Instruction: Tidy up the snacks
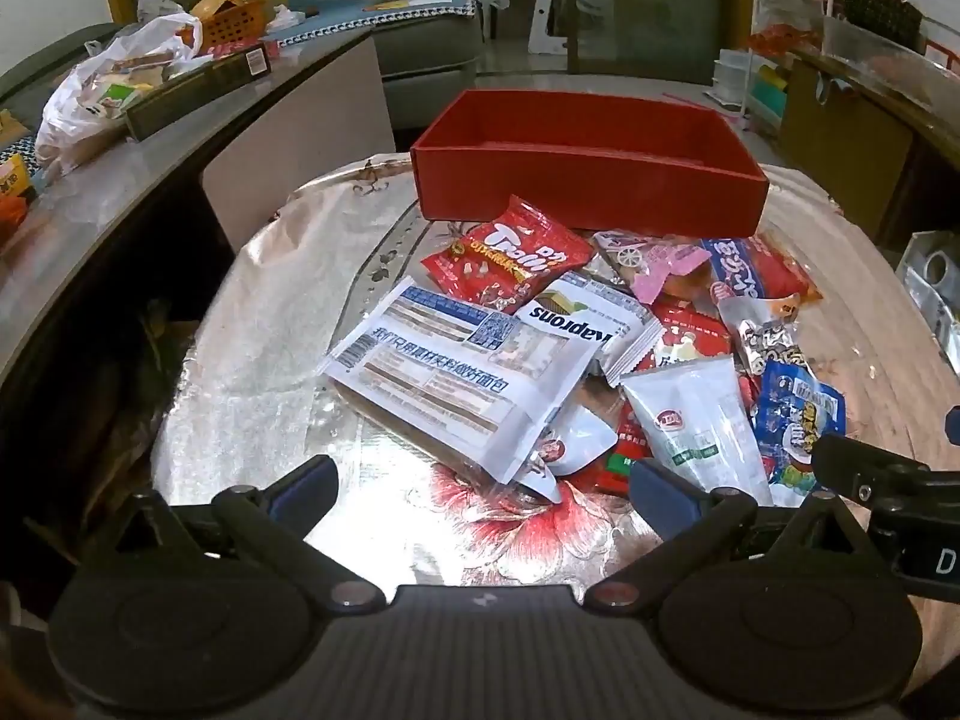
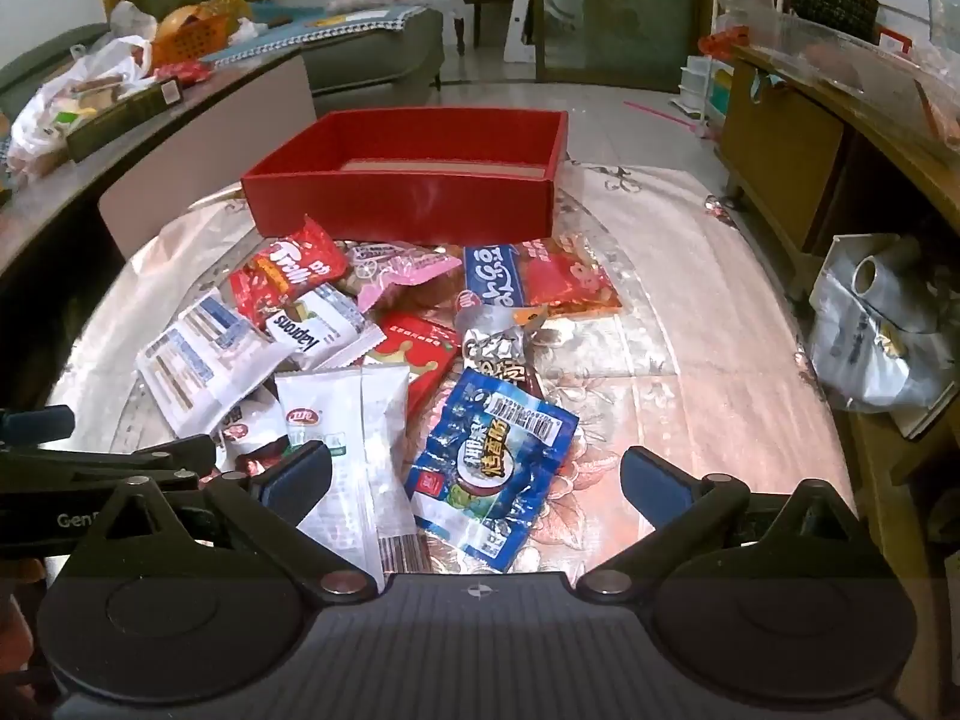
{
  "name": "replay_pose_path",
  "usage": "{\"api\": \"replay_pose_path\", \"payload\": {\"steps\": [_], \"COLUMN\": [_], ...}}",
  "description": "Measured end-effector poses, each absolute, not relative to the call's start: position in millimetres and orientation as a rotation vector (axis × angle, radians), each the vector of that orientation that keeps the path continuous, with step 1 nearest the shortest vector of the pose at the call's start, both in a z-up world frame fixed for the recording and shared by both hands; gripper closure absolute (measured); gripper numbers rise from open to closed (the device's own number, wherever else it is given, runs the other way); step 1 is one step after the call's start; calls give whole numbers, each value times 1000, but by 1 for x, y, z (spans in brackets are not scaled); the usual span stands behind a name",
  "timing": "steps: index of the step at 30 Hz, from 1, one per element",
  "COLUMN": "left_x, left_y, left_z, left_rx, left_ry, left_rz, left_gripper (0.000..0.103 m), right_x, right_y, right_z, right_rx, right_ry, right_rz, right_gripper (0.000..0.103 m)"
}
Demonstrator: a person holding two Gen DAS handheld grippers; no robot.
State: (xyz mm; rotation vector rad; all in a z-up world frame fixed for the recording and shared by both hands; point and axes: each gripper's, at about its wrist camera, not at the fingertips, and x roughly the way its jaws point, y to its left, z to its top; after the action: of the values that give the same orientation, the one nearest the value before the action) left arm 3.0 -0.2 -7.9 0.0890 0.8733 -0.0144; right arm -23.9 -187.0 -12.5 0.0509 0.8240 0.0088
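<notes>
A red open box (image 1: 591, 195) (image 2: 402, 204) stands at the far side of the round table; it looks empty. In front of it lies a pile of snack packets: a red Trolli bag (image 1: 510, 255) (image 2: 294, 273), a white bread pack (image 1: 462, 384) (image 2: 198, 360), a white Kaprons pack (image 1: 591, 318) (image 2: 318, 324), a pink packet (image 1: 654, 258) (image 2: 402, 270), a white tube pack (image 1: 696, 420) (image 2: 342, 444) and a blue packet (image 1: 798, 426) (image 2: 492, 462). My left gripper (image 1: 483, 495) is open and empty, just short of the bread pack. My right gripper (image 2: 474, 483) is open and empty, with the blue packet between its fingers.
The table has a shiny flowered cover (image 1: 252, 372) (image 2: 690, 360). A side table at the left holds plastic bags (image 1: 102, 96) and a dark box (image 1: 198, 90). A wooden cabinet (image 2: 780, 156) and a grey bag (image 2: 882, 336) stand at the right.
</notes>
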Motion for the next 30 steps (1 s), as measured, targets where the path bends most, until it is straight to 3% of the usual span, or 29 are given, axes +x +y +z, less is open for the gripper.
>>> {"api": "replay_pose_path", "payload": {"steps": [30], "left_x": [3], "left_y": [-1], "left_z": [-14], "left_rx": [101], "left_ry": [904], "left_rz": [-16], "left_gripper": [4], "right_x": [-20], "right_y": [-187], "right_z": [-23], "right_rx": [38], "right_ry": [858], "right_rz": [20], "right_gripper": [0]}}
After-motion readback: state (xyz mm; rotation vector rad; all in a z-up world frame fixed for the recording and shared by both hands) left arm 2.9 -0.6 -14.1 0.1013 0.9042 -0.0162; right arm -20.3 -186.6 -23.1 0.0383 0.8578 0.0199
